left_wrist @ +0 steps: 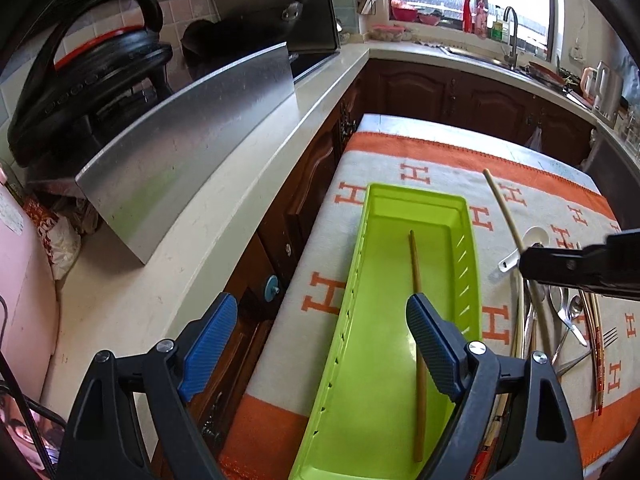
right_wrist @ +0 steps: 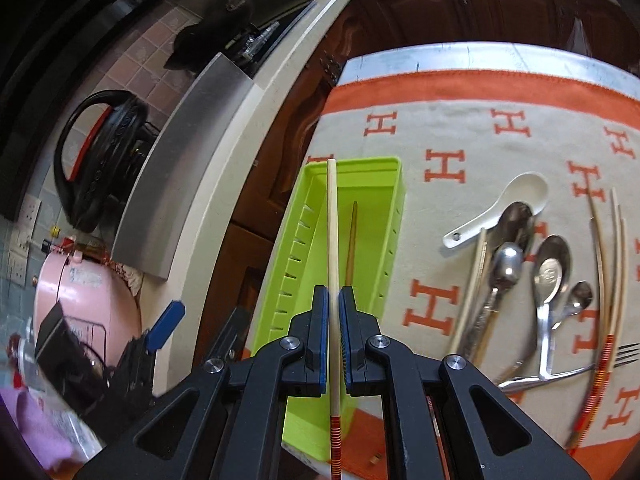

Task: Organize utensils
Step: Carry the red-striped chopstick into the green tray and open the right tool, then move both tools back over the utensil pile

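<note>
A lime green utensil tray (left_wrist: 464, 240) (right_wrist: 394, 216) lies on the orange-and-cream cloth, with one brown chopstick (left_wrist: 416, 264) (right_wrist: 352, 240) inside. My right gripper (right_wrist: 332, 300) is shut on a pale chopstick (right_wrist: 331, 224) with a red-striped end, held above the tray; it shows in the left wrist view (left_wrist: 502, 208) too. My left gripper (left_wrist: 322, 316) is open and empty, above the tray's near left side. Loose spoons (right_wrist: 508, 268), a white ceramic spoon (right_wrist: 504, 208), a fork (right_wrist: 628, 352) and more chopsticks (right_wrist: 612, 264) lie to the right of the tray.
A pale kitchen counter (left_wrist: 168, 264) runs along the left with a metal splash panel (left_wrist: 188, 148), a black appliance (left_wrist: 88, 76) and a pink appliance (right_wrist: 84, 304). Dark wooden cabinets (left_wrist: 440, 92) stand behind the table. The sink and window are far back right.
</note>
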`<state>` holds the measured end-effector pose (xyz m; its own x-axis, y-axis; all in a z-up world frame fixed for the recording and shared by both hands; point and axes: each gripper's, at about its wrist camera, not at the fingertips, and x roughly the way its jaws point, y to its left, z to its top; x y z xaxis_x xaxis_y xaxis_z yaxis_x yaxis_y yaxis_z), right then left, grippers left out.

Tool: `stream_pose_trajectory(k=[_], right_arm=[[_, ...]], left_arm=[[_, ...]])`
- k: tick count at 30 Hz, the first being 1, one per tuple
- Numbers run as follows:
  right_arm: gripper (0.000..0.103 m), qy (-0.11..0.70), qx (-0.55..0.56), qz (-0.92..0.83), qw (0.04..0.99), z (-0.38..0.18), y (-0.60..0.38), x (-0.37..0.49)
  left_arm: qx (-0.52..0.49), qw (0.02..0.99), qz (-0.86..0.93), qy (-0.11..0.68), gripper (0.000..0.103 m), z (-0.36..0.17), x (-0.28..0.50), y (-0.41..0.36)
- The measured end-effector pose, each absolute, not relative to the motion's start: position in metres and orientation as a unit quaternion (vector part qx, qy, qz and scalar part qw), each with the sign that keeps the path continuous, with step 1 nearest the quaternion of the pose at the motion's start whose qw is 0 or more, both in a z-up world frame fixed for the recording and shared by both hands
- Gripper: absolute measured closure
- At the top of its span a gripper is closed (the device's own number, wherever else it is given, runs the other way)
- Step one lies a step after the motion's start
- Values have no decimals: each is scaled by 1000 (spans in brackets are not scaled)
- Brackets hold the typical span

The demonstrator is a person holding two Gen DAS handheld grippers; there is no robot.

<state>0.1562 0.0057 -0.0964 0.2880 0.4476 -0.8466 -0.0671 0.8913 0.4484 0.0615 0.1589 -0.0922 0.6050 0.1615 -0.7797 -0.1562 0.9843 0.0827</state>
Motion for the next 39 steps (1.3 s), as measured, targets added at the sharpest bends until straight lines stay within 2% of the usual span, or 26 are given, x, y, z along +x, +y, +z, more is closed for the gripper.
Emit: stream_pose_trajectory(k=[11,21,30,39], right_arm=[[97,600,183,130,768,-150,29,188],[96,597,144,109,782,-154,32,182],[87,581,104,108,800,-143,28,166],[69,553,59,88,826,-127,14,143]], left_arm=[[-29,874,112,471,18,-113,69,184],[-49,863,112,489,18,-123,72,189],[-29,868,96,487,18,-121,71,172],[-31,872,60,484,18,-118,64,153]])
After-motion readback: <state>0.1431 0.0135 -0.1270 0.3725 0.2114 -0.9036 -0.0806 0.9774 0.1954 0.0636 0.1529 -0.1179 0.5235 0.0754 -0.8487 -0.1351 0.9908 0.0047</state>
